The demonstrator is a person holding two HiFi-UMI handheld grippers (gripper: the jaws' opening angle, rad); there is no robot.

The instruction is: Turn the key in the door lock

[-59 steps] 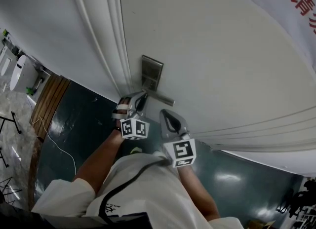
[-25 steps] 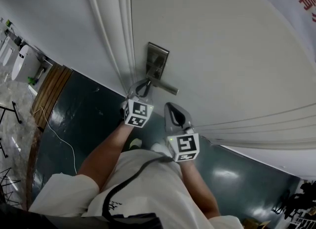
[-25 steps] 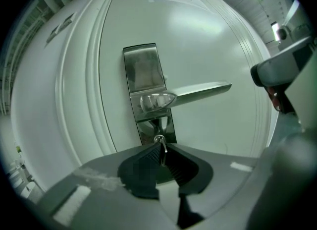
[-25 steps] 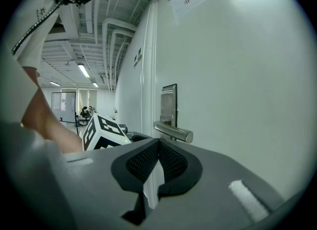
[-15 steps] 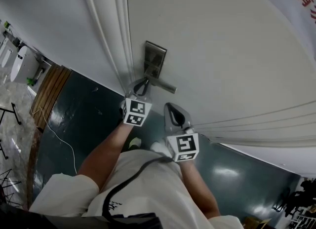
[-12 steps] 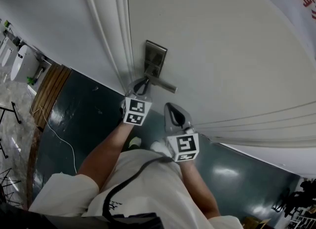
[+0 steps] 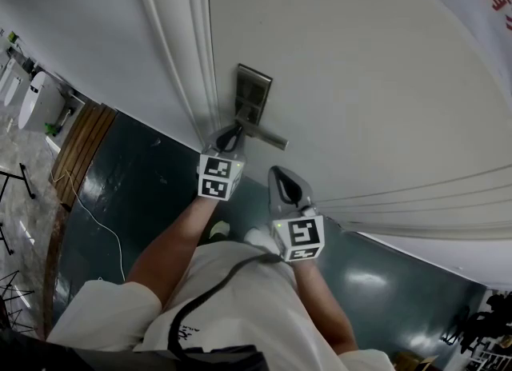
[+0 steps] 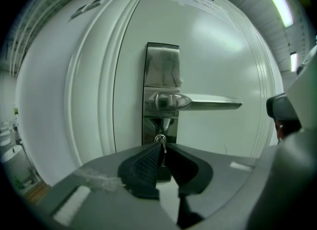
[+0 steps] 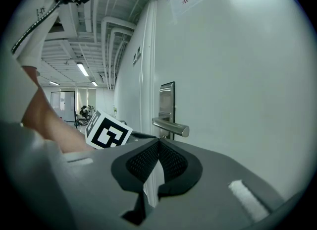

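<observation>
A pale door [image 7: 360, 81] is filling the background above a dark, glossy floor [image 7: 144, 193]. The left tool [image 8: 161, 147] is closing its jaws on the key [image 8: 160, 140], pinching the key's head between the tips of the ribbed pads [image 8: 146, 162]. The key is sitting in the steel lock plate [image 8: 161, 65], just under the lever handle [image 8: 208, 104], with its head standing edge-on and roughly upright. The right tool [image 9: 158, 141] is hanging near the left one but clear of the hardware, its jaws pressed together on nothing. The key is thus already inserted and gripped. The pictures are not showing how far it has rotated, so the turn itself is most likely in hand or yet to be finished.
</observation>
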